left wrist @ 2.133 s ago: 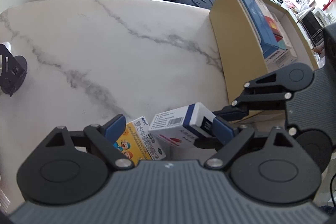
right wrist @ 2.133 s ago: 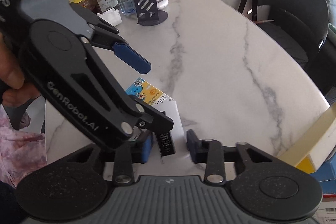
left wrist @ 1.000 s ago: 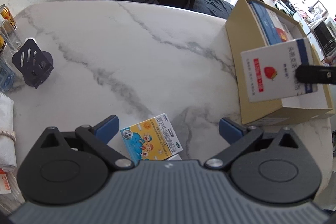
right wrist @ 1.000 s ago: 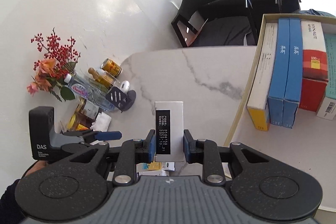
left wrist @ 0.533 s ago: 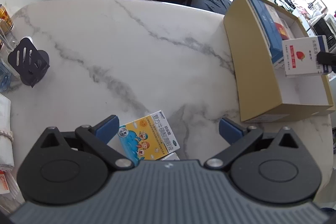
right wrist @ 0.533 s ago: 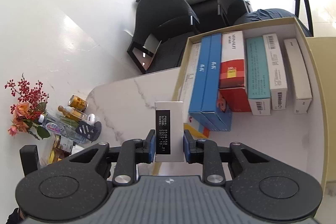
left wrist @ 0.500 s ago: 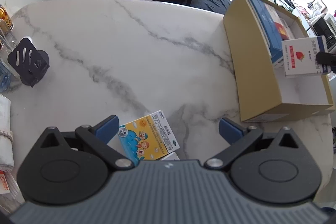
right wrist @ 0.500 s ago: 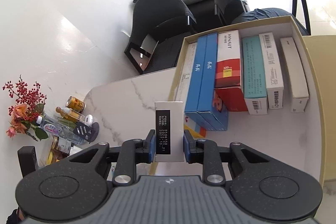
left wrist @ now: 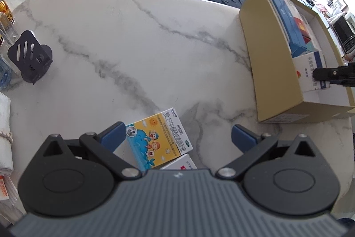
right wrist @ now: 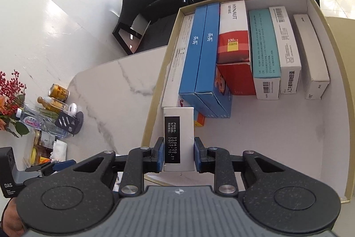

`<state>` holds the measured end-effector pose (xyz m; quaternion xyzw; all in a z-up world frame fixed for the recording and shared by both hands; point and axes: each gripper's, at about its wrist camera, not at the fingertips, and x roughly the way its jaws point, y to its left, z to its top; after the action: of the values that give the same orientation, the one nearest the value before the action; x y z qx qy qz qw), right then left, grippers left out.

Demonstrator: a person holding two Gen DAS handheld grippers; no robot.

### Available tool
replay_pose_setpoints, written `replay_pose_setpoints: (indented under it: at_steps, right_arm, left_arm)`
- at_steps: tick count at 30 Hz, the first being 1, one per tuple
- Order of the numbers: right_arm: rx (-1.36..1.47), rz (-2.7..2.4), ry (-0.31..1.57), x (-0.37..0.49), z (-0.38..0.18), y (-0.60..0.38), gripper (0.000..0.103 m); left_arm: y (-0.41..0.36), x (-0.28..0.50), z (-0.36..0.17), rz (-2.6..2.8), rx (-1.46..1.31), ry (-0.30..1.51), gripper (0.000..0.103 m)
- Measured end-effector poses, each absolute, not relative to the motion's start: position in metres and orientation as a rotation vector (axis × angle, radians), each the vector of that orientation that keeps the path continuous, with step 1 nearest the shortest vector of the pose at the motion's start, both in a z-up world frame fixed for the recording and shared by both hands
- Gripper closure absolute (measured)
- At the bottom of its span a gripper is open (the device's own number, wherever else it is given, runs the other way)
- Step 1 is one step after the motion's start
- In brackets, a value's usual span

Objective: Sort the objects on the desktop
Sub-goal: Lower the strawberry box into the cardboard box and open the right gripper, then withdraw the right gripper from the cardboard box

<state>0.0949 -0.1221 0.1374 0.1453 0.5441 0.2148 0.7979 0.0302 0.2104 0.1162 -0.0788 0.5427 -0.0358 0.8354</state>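
The right claw (right wrist: 178, 157) is clamped on a white carton (right wrist: 178, 137), held inside the cardboard box (right wrist: 339, 72).

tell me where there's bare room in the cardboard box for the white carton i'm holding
Free: the white box floor in front of the standing row, from the blue cartons to the right wall. Crowded: the far end, packed from the blue pair through the red carton to the white cartons. The right gripper grips the white carton.
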Motion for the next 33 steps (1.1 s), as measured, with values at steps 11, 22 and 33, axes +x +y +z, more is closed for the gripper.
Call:
replay_pose_setpoints:
  at_steps: [11,22,33]
  right_arm:
    - [0.21,0.378,1.23,0.107,0.106,-0.087,0.073]
    - [0.335,0.411,1.233,0.111,0.096,-0.09,0.064]
    - [0.572,0.462,1.226,0.115,0.093,-0.116,0.065]
  left_arm:
    - [0.213,0.024,0.109,-0.07,-0.184,1.165,0.0]
    - [0.215,0.02,0.11,-0.07,-0.194,1.166,0.0]
    - [0.217,0.003,0.096,-0.068,-0.188,1.223,0.0]
